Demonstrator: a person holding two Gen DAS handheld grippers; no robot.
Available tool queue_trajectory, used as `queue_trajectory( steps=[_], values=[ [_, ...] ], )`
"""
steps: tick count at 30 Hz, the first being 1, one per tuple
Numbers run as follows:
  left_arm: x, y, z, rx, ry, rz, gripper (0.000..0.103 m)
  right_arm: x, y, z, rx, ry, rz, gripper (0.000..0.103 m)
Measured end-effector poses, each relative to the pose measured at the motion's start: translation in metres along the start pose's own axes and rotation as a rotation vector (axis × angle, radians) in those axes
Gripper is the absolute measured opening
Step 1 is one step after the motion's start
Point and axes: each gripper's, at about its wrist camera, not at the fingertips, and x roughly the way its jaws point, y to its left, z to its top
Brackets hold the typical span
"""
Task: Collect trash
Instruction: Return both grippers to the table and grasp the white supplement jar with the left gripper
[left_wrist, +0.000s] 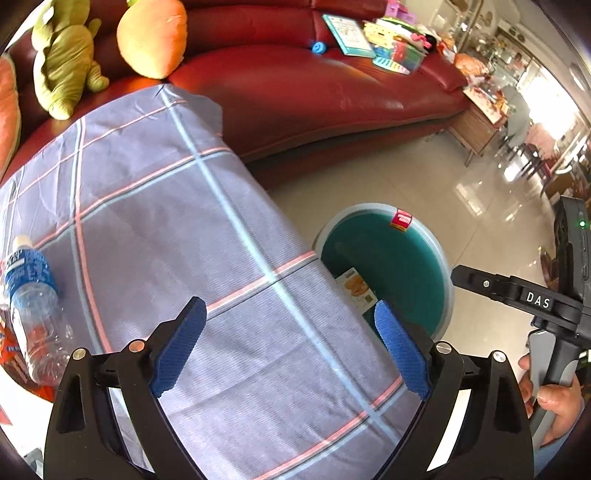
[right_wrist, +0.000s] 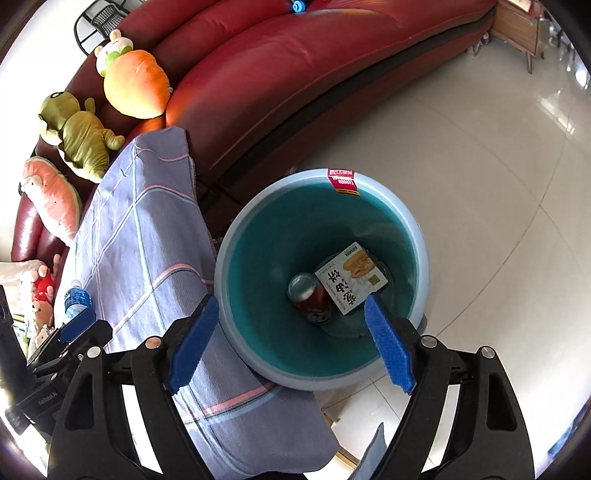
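Note:
A round light-blue trash bin (right_wrist: 419, 236) stands on the floor beside the table; it also shows in the left wrist view (left_wrist: 448, 280). Inside lie a dark red can (right_wrist: 314, 301) and a white food packet (right_wrist: 351, 278), and the packet also shows in the left wrist view (left_wrist: 356, 290). An empty plastic bottle (left_wrist: 31, 302) with a blue label lies at the table's left edge, small in the right wrist view (right_wrist: 75, 301). My left gripper (left_wrist: 290, 349) is open and empty over the checked cloth (left_wrist: 184, 221). My right gripper (right_wrist: 291, 341) is open and empty above the bin.
A red sofa (left_wrist: 314, 85) runs behind the table, with plush toys (left_wrist: 62, 62) at its left and books and toys (left_wrist: 376, 40) at its right. An orange wrapper (left_wrist: 11, 354) lies by the bottle. Glossy tiled floor (right_wrist: 498, 166) surrounds the bin.

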Motion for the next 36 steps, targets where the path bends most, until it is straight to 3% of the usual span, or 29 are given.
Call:
queue_trajectory(
  steps=[11, 24, 30, 36],
  values=[
    [-0.031, 0.042, -0.019, -0.062, -0.035, 0.017, 0.095, -0.013, 0.043, -0.012, -0.058, -0.005, -0.010, 0.078],
    [-0.091, 0.137, -0.052, -0.188, -0.111, 0.077, 0.096, -0.013, 0.154, -0.038, -0.253, 0.019, 0.025, 0.082],
    [-0.110, 0.181, -0.085, -0.233, -0.091, 0.101, 0.096, -0.008, 0.200, -0.058, -0.331, 0.042, 0.043, 0.082],
    [-0.116, 0.204, -0.126, -0.219, -0.021, 0.119, 0.096, 0.000, 0.228, -0.083, -0.387, 0.086, 0.046, 0.082]
  ],
)
